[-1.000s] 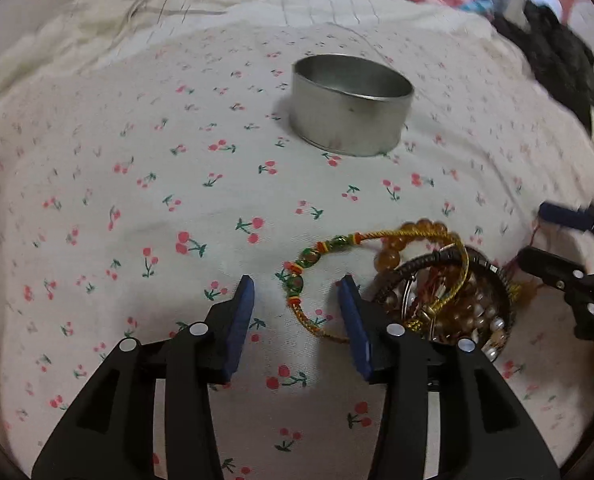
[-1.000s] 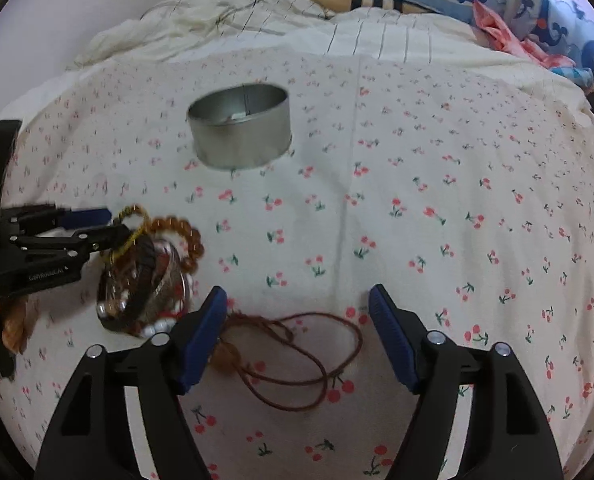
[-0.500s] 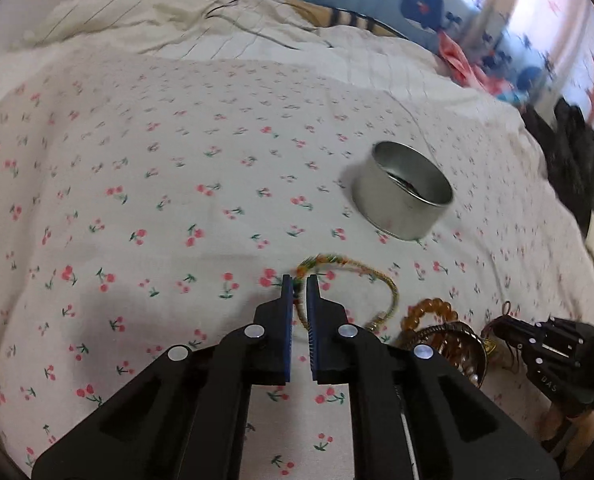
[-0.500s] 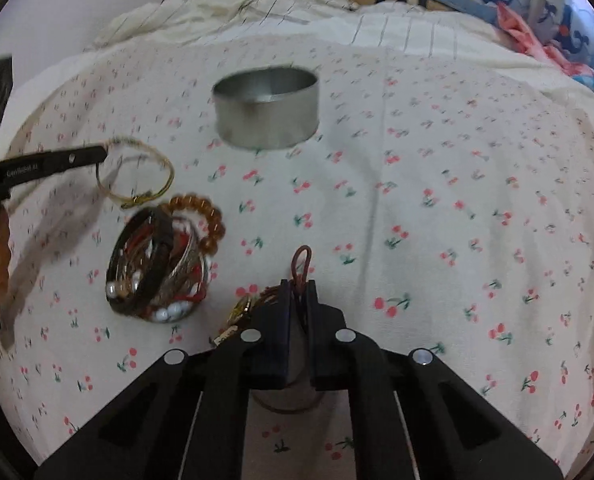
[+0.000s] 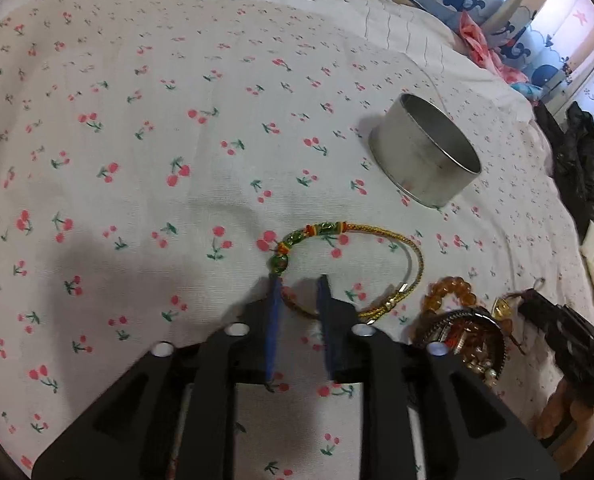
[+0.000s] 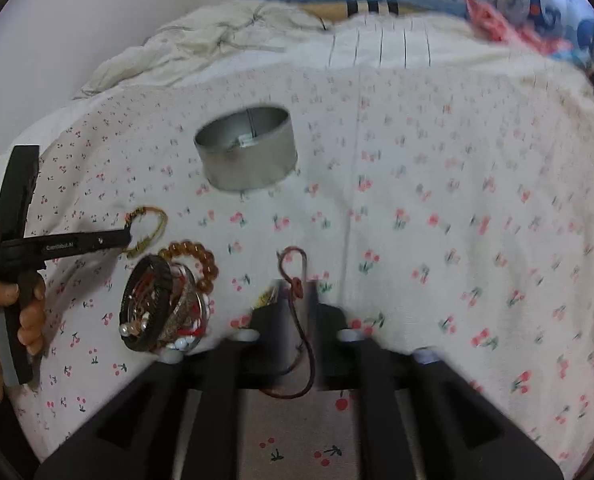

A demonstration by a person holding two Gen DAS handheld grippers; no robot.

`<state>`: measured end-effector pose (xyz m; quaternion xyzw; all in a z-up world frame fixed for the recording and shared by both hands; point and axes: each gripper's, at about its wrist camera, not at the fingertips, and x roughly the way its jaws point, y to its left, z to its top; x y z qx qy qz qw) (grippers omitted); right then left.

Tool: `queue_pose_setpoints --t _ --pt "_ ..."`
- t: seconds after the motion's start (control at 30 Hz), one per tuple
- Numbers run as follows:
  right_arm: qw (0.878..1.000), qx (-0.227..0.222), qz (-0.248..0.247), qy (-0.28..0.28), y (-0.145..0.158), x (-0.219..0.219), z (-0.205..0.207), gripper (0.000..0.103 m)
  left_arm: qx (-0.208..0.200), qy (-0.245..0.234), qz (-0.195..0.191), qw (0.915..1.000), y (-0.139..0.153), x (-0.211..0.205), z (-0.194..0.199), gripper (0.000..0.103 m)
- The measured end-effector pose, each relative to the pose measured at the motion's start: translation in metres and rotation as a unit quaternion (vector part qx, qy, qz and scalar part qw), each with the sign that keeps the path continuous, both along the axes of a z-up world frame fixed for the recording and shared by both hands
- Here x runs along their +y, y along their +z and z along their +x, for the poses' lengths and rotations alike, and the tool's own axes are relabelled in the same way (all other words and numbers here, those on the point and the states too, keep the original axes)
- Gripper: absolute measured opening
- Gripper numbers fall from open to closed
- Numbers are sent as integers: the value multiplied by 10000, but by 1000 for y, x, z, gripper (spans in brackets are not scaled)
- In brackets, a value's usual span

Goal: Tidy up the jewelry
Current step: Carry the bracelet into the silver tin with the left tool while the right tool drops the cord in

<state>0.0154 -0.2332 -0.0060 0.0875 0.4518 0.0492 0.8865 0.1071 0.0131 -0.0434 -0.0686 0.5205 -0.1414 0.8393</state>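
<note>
Cherry-print bedding (image 5: 145, 128) covers the bed and carries everything, with rumpled cream covers and whale-pattern cushions along its far edge. On it, toward the far side, stands a round metal tin (image 5: 425, 160), upright with its mouth open to the top; in the right wrist view something small and pale lies inside the tin (image 6: 245, 148), too blurred to name.

Nearer the person, toward the left side of the bed in that view, lies a heap of bracelets (image 6: 165, 304): dark bands, pearl-like beads and a string of amber beads, all touching one another. Just beside the heap, between it and the tin, rests a gold cord bracelet with green beads (image 5: 349, 268).

The left gripper (image 5: 299, 292) has just been opening. Its blue pads stand a little apart, and the near arc of the gold cord bracelet passes between them on the bedding; whether a pad touches the cord cannot be told. A hand (image 6: 13, 320) holds this gripper's handle.

The right gripper (image 6: 299, 292) has also just been opening, and its jaws stand apart. A brown cord necklace (image 6: 295, 280) runs loosely between them, its loop lying on the bedding just beyond the tips and its tail curling back under the gripper body. The pads do not press on it.
</note>
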Motion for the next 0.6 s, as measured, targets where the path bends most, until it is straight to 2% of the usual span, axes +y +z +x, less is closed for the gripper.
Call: queue_pose_setpoints --t 0.03,0.07,0.1,0.17,0.23,0.27,0.3,0.33,0.37,0.4,0.6 --pt "9998 -70 -143 -68 0 3 -1 87 -68 29 16 10000 1 0 0 36" --pt "9995 -156 -284 62 2 9 -2 87 -120 89 27 9999 3 1 0 43" --pt "9989 -166 -397 158 1 13 -1 87 -150 130 38 9998 5 1 1 56" --pt "9957 -35 -898 209 -8 21 1 87 -137 148 101 9997 3 3 1 61" --pt "9937 175 -1058 331 -17 26 5 86 -156 -3 344 9993 -3 -7 -1 63" --pt "9930 185 -1094 413 -19 29 5 80 -232 -96 516 9984 -2 -12 -2 63" --pt "9929 174 -1074 487 -19 30 5 71 -323 -269 611 9972 -1 -19 -5 50" --pt "9932 176 -1026 529 -18 31 4 50 -322 -380 573 9971 0 -21 -6 24" --pt "9937 171 -983 509 -18 29 4 28 -312 -483 544 9969 2 -23 -7 13" --pt "9949 205 -877 465 -17 25 4 17 -341 -574 566 9962 5 -25 -8 6" --pt "9994 -127 -246 205 -1 9 0 17 -616 -665 208 9957 29 -24 -15 4"
